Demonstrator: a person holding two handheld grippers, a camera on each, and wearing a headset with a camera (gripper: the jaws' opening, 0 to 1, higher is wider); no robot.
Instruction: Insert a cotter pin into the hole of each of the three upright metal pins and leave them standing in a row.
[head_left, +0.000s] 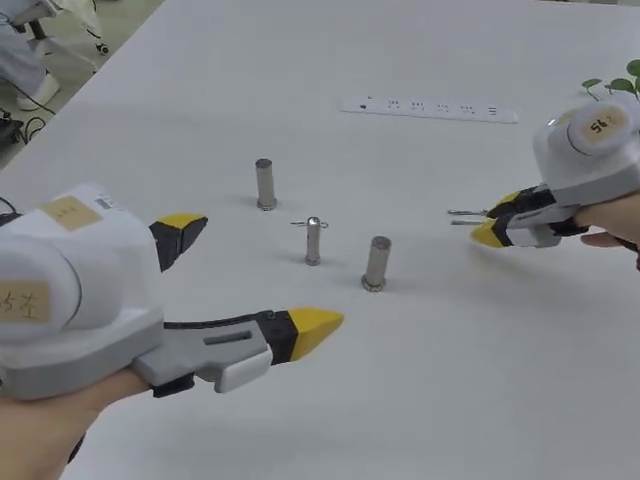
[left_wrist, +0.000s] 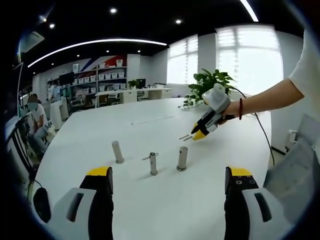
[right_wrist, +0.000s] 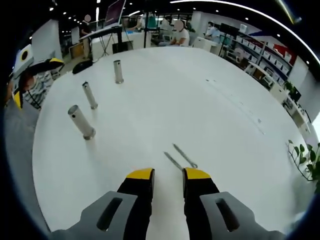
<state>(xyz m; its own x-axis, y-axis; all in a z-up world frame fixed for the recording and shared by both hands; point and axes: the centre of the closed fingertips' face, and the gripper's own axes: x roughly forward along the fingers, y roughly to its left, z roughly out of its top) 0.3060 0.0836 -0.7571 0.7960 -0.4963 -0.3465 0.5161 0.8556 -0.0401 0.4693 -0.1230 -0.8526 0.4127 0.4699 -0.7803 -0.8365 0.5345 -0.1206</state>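
— One pin (head_left: 313, 243) of three, the middle, had its cotter (head_left: 310, 223) in.
— The others?
— Bare, standing well off the desk's (head_left: 430, 400) edges. Two loose cotters (right_wrist: 180, 156) lay toward its right edge, just before the right claw (right_wrist: 168, 175), narrowly open, empty. The left claw (left_wrist: 170, 172) gaped, empty.

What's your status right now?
Left gripper open, empty. Right gripper open by two loose cotter pins. Middle metal pin fitted; far pin, near pin bare. Nothing blocking.

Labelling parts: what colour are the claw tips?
Yellow, on the right claw; clearest in right gripper view.
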